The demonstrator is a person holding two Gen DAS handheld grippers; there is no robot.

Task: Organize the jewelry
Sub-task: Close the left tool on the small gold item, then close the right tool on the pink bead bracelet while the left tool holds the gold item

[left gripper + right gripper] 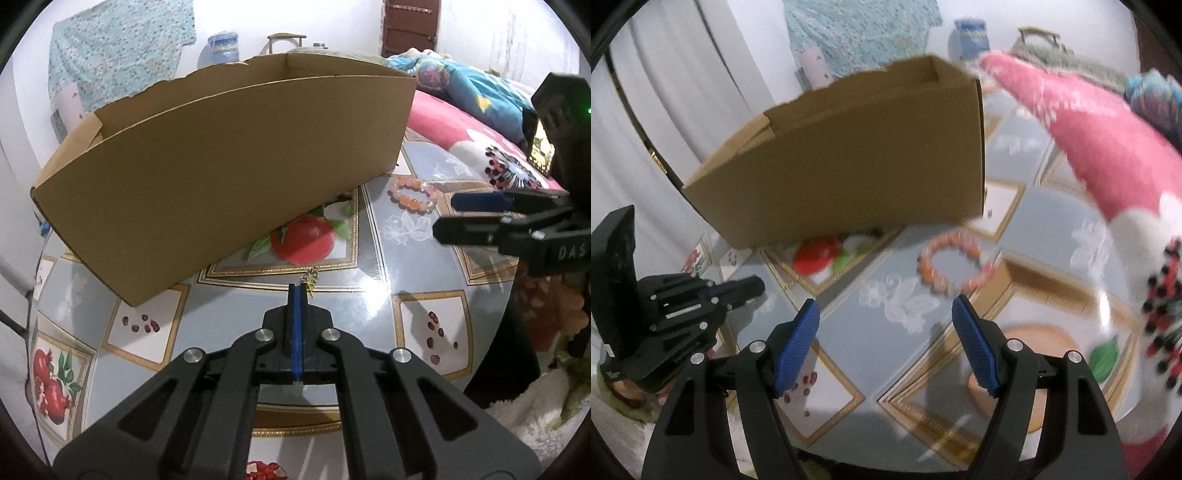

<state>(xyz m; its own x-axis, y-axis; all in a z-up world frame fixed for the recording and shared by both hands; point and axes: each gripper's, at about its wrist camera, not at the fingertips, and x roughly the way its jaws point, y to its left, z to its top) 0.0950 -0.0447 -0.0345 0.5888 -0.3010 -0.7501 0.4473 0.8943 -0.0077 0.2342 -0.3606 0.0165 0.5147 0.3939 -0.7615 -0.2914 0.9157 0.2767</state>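
An open brown cardboard box [221, 170] stands on the patterned table [402, 258]; it also shows in the right wrist view [849, 170]. My left gripper [298, 290] is shut on a small gold chain [311, 280] that dangles from its tips just above the table, in front of the box. A pink-orange bead bracelet [413, 194] lies on the table right of the box; it also shows in the right wrist view [951, 265]. My right gripper [886, 314] is open and empty, just short of the bracelet. It shows in the left wrist view [448, 218] at the right.
A pink floral blanket [1108, 147] and a blue pillow [476, 99] lie at the table's right side. A patterned teal cloth [118, 55] hangs behind the box. A water bottle [221, 48] stands at the back.
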